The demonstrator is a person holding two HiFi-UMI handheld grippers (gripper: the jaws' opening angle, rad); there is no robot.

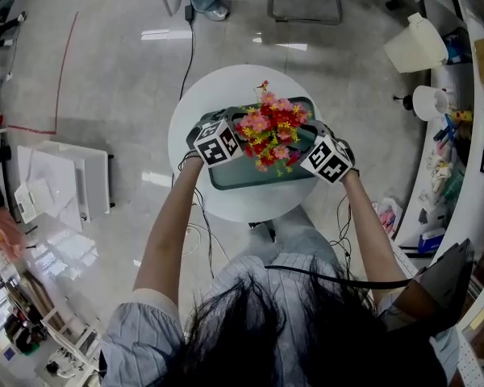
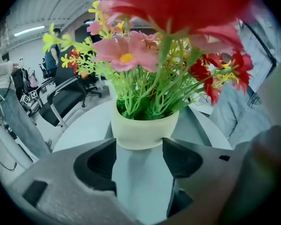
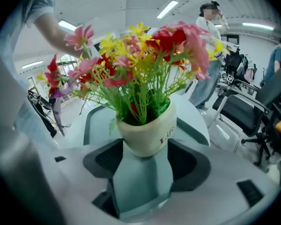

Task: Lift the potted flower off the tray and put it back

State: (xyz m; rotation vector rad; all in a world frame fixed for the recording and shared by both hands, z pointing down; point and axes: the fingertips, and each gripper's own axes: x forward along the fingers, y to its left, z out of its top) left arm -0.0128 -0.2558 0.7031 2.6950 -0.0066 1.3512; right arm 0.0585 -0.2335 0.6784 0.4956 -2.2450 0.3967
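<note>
Potted flower (image 1: pixel 268 131) on tray (image 1: pixel 234 177), left claw (image 2: pixel 139 150) at 9 o'clock, right claw (image 3: pixel 146 152) at 3, both spread; lift pending or done, idk.

Left tool (image 2: pixel 139 161) and right tool (image 3: pixel 144 165) both tilt steeply down, jaws apart, seemingly gripping nothing.

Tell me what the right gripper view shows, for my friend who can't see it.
A cream pot of pink, red and yellow flowers stands on a green tray, right at the tips of the open jaws of the right gripper. Behind it are a standing person and a black office chair.
</note>
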